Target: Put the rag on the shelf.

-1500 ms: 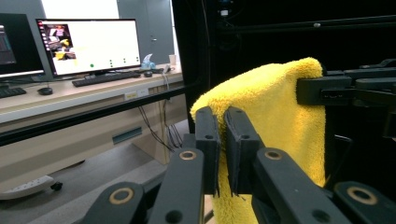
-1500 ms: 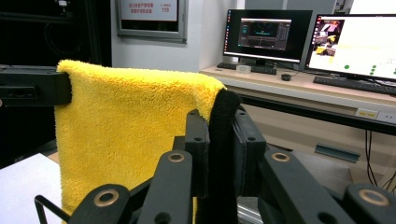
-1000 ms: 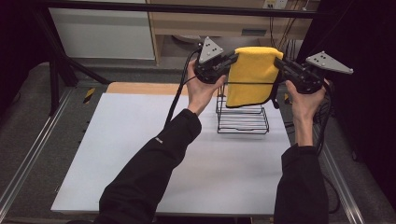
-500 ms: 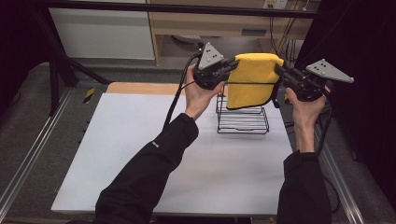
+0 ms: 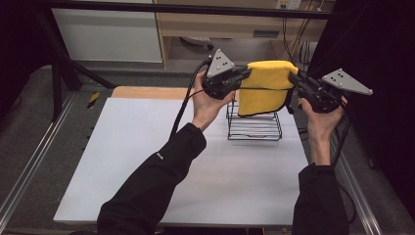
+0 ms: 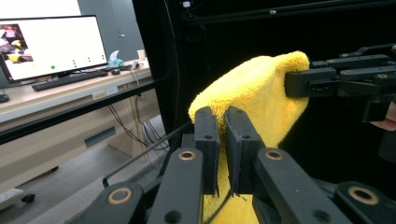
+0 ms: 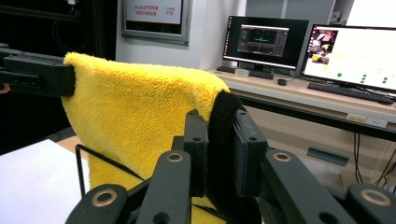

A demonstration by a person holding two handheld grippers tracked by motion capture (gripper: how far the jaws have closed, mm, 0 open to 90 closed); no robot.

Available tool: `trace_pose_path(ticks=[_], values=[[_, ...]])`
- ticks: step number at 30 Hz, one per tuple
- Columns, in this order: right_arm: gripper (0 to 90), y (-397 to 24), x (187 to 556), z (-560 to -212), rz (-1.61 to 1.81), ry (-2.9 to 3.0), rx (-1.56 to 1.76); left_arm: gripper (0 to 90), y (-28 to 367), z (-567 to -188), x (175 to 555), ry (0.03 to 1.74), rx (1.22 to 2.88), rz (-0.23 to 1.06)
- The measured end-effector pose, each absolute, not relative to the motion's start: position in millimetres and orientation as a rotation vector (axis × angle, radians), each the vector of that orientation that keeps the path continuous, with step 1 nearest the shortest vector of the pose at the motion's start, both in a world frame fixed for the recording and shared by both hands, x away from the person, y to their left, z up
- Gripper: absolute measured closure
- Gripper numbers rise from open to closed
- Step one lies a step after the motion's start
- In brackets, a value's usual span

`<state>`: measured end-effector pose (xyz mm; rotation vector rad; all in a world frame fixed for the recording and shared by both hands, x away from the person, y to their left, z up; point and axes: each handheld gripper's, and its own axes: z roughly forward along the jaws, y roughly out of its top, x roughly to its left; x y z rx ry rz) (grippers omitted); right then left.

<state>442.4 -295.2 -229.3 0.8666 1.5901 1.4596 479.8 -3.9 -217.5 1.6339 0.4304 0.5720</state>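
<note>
We hold the yellow towel stretched above the wire rack, left tongs and right tongs each clamped on a top corner, likely for draping.

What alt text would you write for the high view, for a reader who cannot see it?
A person holds a folded yellow towel stretched between two claws above a black wire rack on a white table. The left claw is shut on the towel's left edge and the right claw on its right edge. Both sleeves are black.
</note>
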Motion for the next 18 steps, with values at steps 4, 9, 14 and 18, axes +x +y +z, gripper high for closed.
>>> trace_pose_path(ticks=[4,9,14,18], values=[[78.2,-293.6,435.7,-230.5,1.456,1.588,0.859,84.0,-2.2,-220.4,473.5,0.419,1.647,0.567],[78.4,-289.6,427.7,-233.2,1.427,1.574,0.849,84.0,-5.2,-224.2,464.9,0.414,1.664,0.591],[78.5,-288.3,426.2,-233.6,1.438,1.553,0.852,84.2,-7.3,-220.9,463.7,0.417,1.652,0.607],[78.6,-288.2,432.2,-226.8,1.425,1.549,0.860,84.4,-9.8,-212.7,465.7,0.416,1.631,0.641]])
